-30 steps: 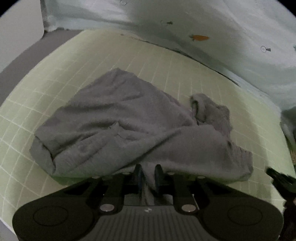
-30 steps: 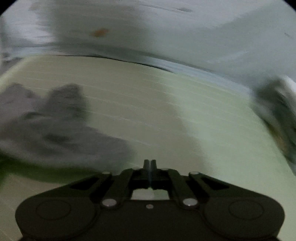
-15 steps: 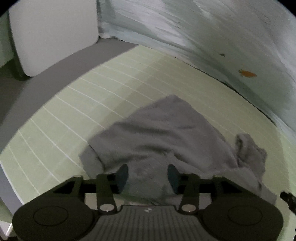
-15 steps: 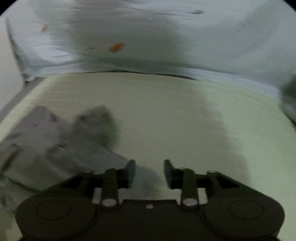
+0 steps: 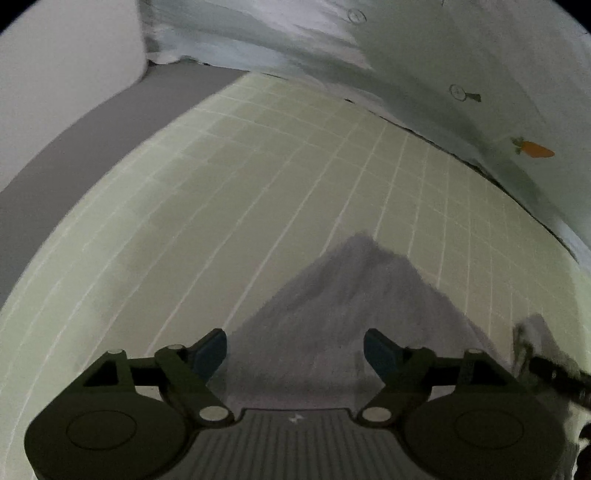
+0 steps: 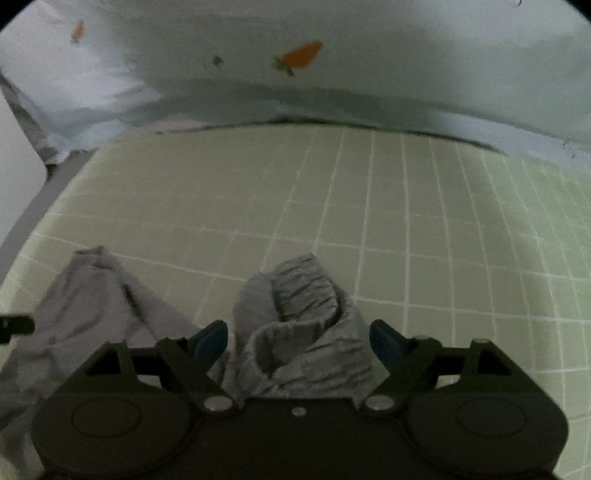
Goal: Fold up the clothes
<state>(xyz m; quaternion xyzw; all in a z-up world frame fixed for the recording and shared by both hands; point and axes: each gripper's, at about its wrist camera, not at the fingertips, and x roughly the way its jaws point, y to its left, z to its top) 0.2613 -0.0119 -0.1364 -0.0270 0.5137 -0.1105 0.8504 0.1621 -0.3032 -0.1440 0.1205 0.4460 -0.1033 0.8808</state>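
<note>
Left tool (image 5: 295,349) spread wide, nothing pinched, over grey garment (image 5: 354,314) lying on green grid mat (image 5: 258,192); garment peak at 12 o'clock of tool
Right tool (image 6: 298,341) spread wide, empty; crumpled ribbed cuff (image 6: 303,291) bunched between fingers, touch unclear
Rest of garment at 9 o'clock
Carrot-print sheet (image 6: 369,55) behind mat at 12 o'clock

Crumpled grey garment (image 6: 303,332), seemingly unfolded, on mat

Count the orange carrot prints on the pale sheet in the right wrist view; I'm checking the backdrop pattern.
2. One large orange carrot print sits top centre on the pale blue sheet; a smaller, blurrier one is at top left. Others may lie outside the frame.
</note>
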